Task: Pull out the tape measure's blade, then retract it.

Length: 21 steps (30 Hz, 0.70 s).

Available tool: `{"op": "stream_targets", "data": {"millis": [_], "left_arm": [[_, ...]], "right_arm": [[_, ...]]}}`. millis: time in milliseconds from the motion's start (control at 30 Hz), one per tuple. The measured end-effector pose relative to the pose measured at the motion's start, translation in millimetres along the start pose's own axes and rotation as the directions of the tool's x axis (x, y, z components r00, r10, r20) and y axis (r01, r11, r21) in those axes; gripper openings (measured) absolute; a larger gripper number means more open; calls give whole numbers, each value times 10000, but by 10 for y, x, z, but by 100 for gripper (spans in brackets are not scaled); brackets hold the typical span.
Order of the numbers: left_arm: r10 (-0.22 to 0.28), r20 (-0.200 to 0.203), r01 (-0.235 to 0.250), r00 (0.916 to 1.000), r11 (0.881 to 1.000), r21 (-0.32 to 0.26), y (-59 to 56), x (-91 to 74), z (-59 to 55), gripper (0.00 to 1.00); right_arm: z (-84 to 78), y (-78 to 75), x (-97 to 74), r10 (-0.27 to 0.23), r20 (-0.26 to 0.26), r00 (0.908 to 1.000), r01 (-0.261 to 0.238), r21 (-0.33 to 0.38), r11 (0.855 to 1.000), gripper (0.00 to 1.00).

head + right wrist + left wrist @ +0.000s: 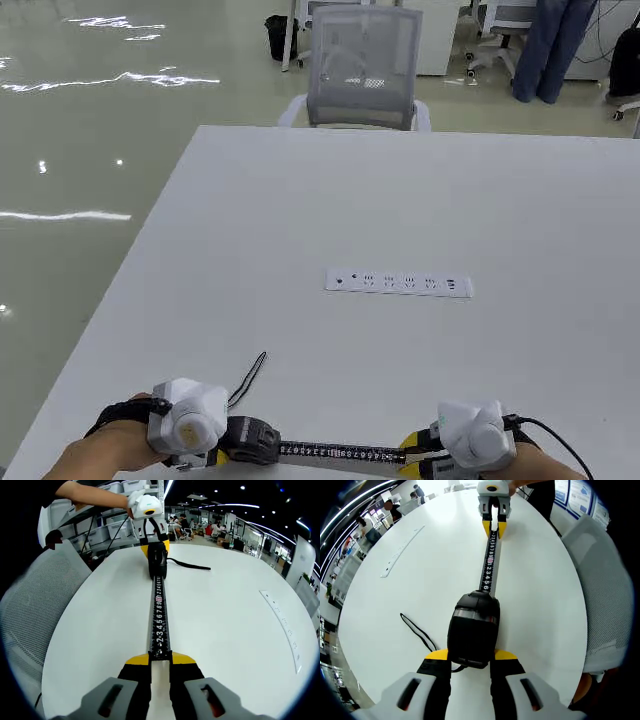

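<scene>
A black tape measure case [250, 439] [473, 628] [157, 559] lies near the table's front edge. My left gripper [215, 458] [469, 655] [150, 550] is shut on the case. Its black blade [340, 453] [490, 562] [159, 614] with white numbers runs flat along the table to my right gripper [412, 452] [160, 657] [494, 528], which is shut on the blade's end. A black wrist strap [246, 379] [418, 632] [188, 565] trails from the case across the table.
A white power strip [398, 283] [401, 551] [282, 628] lies mid-table on the white table [300, 220]. A grey mesh chair [362, 68] stands at the far edge. A person's legs [553, 45] are at the far right. Another chair [35, 615] [607, 585] sits beside the front edge.
</scene>
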<state>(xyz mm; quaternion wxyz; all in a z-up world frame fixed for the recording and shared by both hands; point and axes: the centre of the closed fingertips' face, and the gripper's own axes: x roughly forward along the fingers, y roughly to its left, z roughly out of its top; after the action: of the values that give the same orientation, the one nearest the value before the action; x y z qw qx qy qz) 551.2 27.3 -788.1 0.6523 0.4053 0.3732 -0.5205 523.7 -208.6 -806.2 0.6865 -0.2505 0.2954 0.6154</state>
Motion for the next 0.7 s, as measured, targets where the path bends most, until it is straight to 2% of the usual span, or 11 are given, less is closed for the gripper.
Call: {"op": "stream_targets", "data": {"millis": [700], "left_arm": [[-22, -13, 22, 10000, 10000, -17, 11, 7, -3, 25]], "right_arm": [[-93, -7, -83, -24, -119, 9999, 25, 74, 10000, 11]]}}
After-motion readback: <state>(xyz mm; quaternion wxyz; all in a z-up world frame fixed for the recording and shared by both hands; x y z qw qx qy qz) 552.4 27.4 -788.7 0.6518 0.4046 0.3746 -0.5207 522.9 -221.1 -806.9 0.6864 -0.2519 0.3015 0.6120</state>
